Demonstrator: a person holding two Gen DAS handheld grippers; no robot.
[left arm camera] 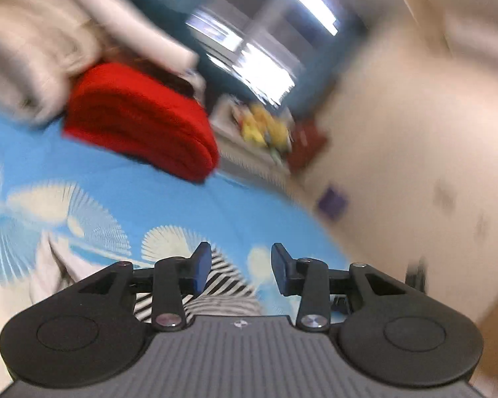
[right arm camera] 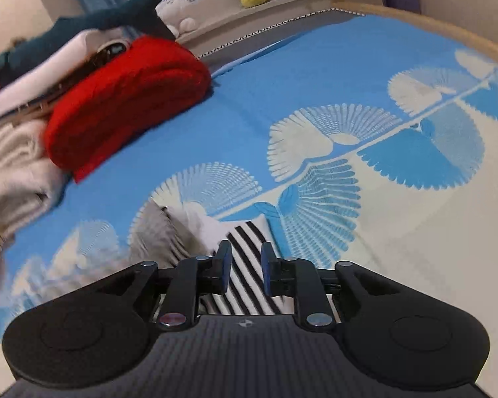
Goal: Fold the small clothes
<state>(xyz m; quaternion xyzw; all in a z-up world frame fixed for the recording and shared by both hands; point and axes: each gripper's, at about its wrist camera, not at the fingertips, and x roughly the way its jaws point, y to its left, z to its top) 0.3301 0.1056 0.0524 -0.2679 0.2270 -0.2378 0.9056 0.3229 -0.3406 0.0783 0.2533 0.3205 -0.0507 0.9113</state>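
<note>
Both grippers hover, jaws apart, over the striped garment.

Your left gripper hangs above the blue bedspread with its jaws parted and nothing between them. A black-and-white striped garment lies just beyond the fingertips. A folded red blanket rests farther back beside a pale bundle. The view is motion-blurred.

no readable text, labels, brands or numbers in either wrist view, left view heavily blurred
</note>
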